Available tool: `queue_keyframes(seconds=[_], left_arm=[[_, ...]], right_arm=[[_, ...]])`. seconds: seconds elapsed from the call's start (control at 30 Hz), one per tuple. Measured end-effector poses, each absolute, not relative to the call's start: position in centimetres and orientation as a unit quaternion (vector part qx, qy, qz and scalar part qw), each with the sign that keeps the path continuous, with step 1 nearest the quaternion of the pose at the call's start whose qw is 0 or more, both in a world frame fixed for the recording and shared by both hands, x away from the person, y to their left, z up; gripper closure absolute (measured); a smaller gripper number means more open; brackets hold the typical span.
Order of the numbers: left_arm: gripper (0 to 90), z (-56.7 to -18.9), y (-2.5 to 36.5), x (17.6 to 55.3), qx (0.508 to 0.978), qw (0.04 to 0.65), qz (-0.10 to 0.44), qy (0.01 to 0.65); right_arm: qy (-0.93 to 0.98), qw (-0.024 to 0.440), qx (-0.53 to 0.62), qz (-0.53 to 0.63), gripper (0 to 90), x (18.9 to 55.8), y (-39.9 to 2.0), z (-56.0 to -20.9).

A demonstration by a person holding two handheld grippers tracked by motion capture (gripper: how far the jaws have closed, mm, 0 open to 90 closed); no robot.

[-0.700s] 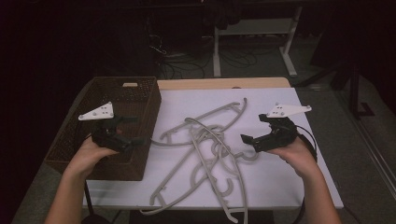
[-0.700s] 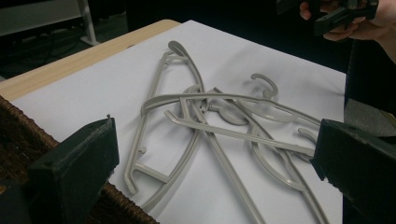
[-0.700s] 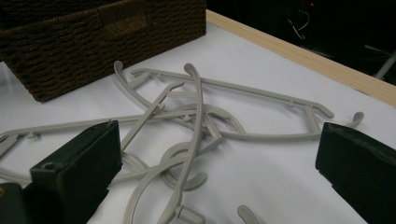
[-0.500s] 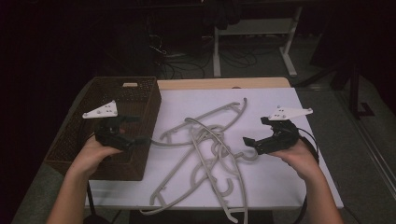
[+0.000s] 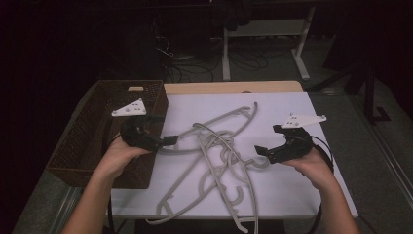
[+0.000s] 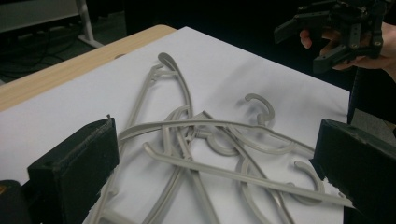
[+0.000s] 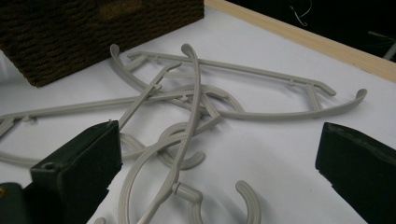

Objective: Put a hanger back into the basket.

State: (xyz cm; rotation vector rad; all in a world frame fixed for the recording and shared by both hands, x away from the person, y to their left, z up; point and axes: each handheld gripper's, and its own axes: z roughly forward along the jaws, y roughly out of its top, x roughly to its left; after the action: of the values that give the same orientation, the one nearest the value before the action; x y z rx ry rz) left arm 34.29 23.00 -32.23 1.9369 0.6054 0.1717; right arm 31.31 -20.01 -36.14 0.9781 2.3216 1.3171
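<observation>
So right now I've got both grippers hanging on either side of a tangled pile of grey plastic hangers point(image 5: 219, 161) in the middle of the surface point(image 5: 292, 102), which has a white sheet over it. Left gripper point(image 5: 163, 141) sits just off the pile's left end, right next to the wicker basket point(image 5: 87, 131); right gripper point(image 5: 263, 152) is near the hooks on the pile's right side. Jaws on both are spread wide with nothing between them, and both gripper views look along open jaws at the heap.

My read: this is the approach step, before any grasp. Looks like the job is pulling hangers out of the knot, probably into the basket, though that's a guess from the layout.

Next move needs picking one hanger that isn't pinned. In the right gripper view the long curved one point(image 7: 187, 116) lies on top of the others, so that looks like the easiest grab. The hooks are interlocked, so lifting one could drag the rest.

Room-wise: plenty of bare white sheet on the right and far side. The left is tight, with the basket wall right beside my left gripper. A couple of hanger ends point(image 5: 238, 222) reach the near edge of the surface, so a careless tug could send them off.
</observation>
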Motion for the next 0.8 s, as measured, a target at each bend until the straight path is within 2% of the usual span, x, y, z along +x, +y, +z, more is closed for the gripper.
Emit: queue_keyframes(seconds=[0.23,0.3,0.47,0.53,0.6,0.8], left_arm=[[0.1,-32.7,19.4,35.0,0.817,0.514,0.07,0.253],[0.1,-32.7,19.4,35.0,0.817,0.514,0.07,0.253],[0.6,-34.2,16.8,35.8,0.83,0.485,0.08,0.263],[5.6,-35.0,16.2,36.1,0.833,0.475,0.084,0.269],[6.9,-35.8,15.7,36.5,0.833,0.47,0.084,0.278],[26.2,-38.3,14.7,37.5,0.844,0.435,0.094,0.299]], right_arm=[[0.813,0.145,0.337,0.453,0.1,31.3,-19.8,-36.6],[0.813,0.144,0.337,0.452,0.1,31.3,-19.8,-36.7],[0.811,0.143,0.339,0.454,0.1,31.3,-19.9,-36.8],[0.811,0.143,0.34,0.454,0.1,31.2,-20.0,-36.8],[0.81,0.143,0.341,0.455,0.1,31.2,-20.1,-36.8],[0.811,0.14,0.341,0.454,0.2,31.3,-20.2,-36.9]])
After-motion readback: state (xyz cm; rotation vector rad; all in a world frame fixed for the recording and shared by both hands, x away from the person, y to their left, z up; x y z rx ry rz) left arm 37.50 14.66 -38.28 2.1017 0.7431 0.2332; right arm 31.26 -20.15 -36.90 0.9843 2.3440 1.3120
